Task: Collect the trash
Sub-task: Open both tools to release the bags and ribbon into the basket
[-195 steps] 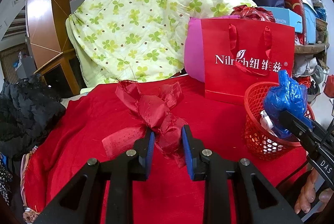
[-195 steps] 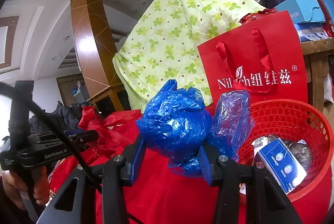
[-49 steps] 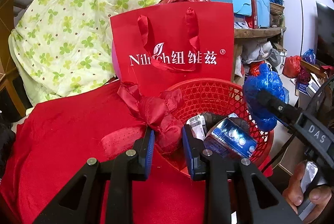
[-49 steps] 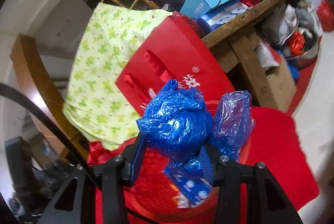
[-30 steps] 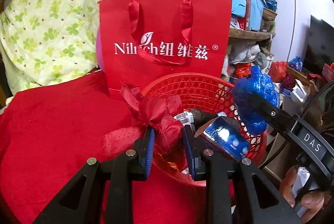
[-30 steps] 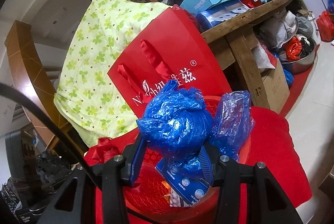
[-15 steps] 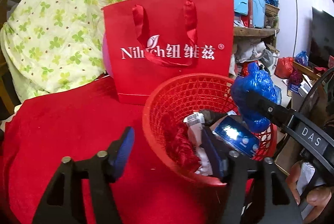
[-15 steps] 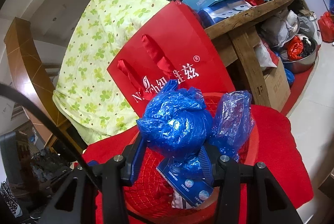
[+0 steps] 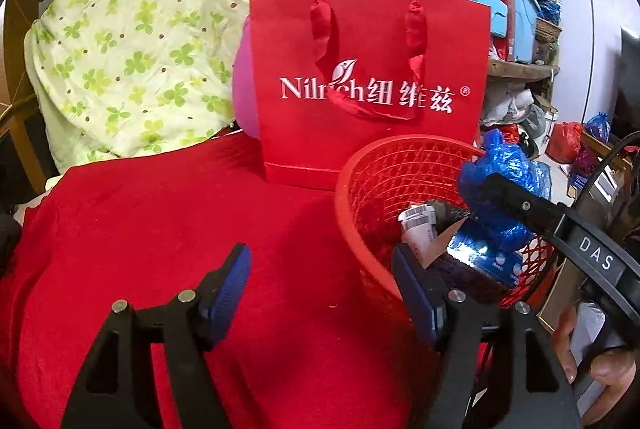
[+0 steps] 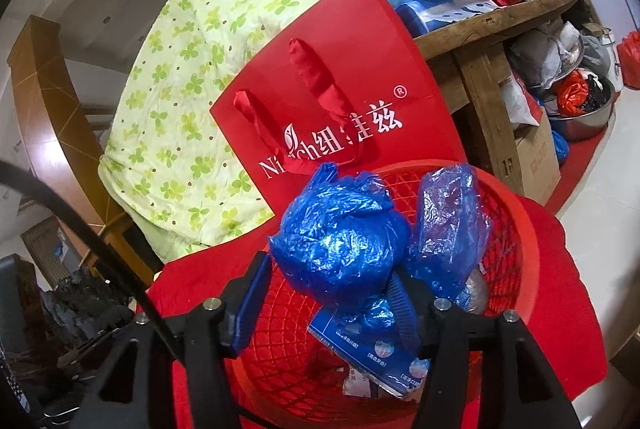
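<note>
A red mesh basket (image 9: 400, 157) stands on the red cloth. It holds a blue box (image 10: 372, 353), a white barcoded packet (image 9: 416, 217) and other scraps. My left gripper (image 9: 320, 281) is open and empty, its right finger at the basket's near rim. Above the basket's mouth, my right gripper (image 10: 328, 297) has its jaws opening. A crumpled blue plastic bag (image 10: 340, 229) sits between them, leaning on the right finger, and the left pad (image 10: 252, 293) has come off it. The same blue plastic bag (image 9: 500, 181) shows over the basket's far side in the left wrist view.
A red paper gift bag (image 9: 368, 89) with white lettering stands right behind the basket. A green clover quilt (image 9: 140, 29) is heaped at the back left. Red cloth (image 9: 160, 229) covers the surface. A wooden table (image 10: 500, 25) stacked with boxes is at the right.
My left gripper opened and the red ribbon bow dropped into the basket; it then drew back to the left. My right jaws have spread wider around the blue bag.
</note>
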Demonstrator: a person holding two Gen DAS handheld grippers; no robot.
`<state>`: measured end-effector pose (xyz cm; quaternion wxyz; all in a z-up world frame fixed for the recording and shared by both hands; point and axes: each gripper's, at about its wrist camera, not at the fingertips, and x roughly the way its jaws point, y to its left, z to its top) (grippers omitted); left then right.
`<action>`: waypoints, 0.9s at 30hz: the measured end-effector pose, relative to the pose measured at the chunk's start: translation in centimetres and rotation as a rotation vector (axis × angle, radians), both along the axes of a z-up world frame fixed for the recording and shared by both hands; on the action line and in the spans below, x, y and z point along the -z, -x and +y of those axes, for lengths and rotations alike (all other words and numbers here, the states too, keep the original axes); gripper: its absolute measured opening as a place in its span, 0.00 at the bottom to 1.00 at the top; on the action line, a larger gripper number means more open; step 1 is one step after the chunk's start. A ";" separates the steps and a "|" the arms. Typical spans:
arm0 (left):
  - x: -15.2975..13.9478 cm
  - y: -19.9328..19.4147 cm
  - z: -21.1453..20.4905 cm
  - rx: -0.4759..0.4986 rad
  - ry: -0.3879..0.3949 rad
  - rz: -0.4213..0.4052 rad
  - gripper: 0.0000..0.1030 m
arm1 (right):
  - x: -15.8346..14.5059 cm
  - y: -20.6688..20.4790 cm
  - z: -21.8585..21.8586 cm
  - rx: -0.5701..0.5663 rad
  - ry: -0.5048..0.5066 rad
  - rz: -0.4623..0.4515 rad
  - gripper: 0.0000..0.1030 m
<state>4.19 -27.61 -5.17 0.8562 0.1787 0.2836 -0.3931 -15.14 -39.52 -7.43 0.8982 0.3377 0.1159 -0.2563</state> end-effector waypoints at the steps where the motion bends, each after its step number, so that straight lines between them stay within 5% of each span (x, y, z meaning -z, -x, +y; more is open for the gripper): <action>1: 0.1 0.0 0.2 -0.004 0.000 0.001 0.72 | 0.0 -0.1 0.1 0.004 0.005 -0.001 0.66; 11: -0.1 -0.9 2.2 -0.046 0.006 0.007 0.81 | -0.6 0.4 0.7 0.056 0.067 -0.023 0.67; 17: -0.1 -1.1 3.4 -0.068 0.006 0.013 0.81 | -1.6 1.9 1.3 0.150 0.138 -0.101 0.75; 27: -1.2 -1.9 6.4 -0.123 0.039 0.026 0.83 | -2.3 0.7 3.2 0.119 0.215 -0.043 0.76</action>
